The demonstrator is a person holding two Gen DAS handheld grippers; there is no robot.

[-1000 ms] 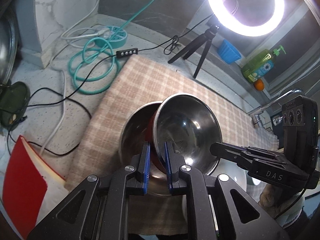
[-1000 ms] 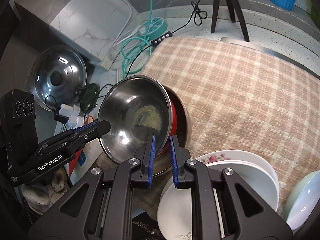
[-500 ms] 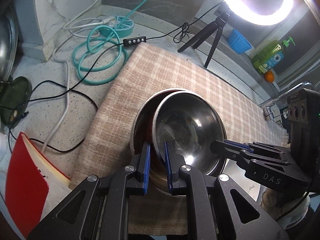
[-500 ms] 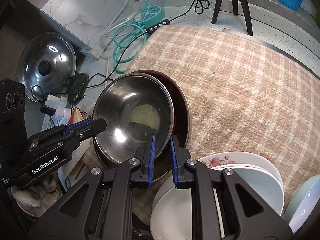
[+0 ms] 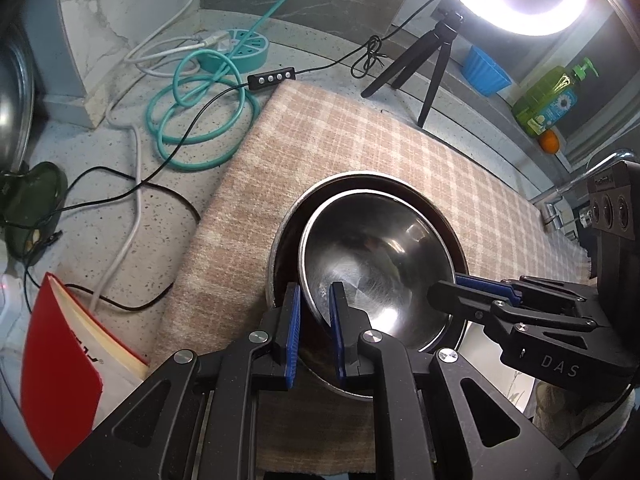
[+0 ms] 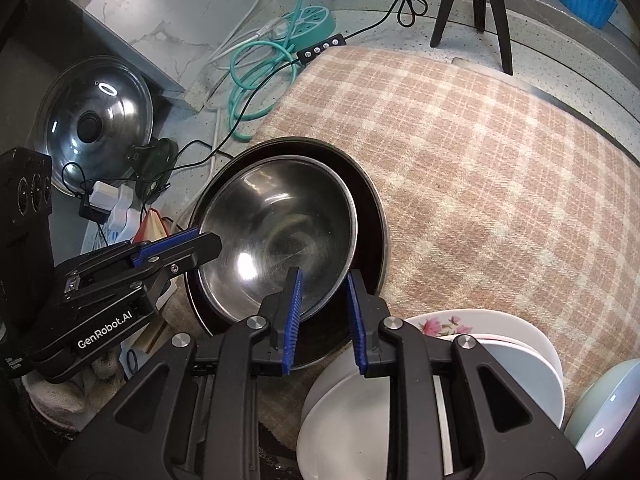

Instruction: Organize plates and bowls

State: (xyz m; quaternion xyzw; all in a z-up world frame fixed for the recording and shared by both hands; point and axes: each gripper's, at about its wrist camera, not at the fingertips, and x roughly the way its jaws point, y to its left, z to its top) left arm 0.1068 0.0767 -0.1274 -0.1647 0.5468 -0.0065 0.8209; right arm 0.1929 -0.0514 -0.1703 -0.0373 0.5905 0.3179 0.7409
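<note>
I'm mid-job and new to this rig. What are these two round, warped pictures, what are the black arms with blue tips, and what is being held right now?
There is no robot here: a person holds a hand tool in each hand, and each tool ends in a two-finger claw with blue pads. A wide-angle camera on each tool looks along its fingers, which is why the pictures bulge.

One picture looks out from the left claw, the other from the right claw. On the checked cloth, a small steel bowl sits nested in a larger bowl. The left claw pinches the small bowl's rim. The right claw stands open around the opposite rim. White plates are stacked below the right claw.
</note>
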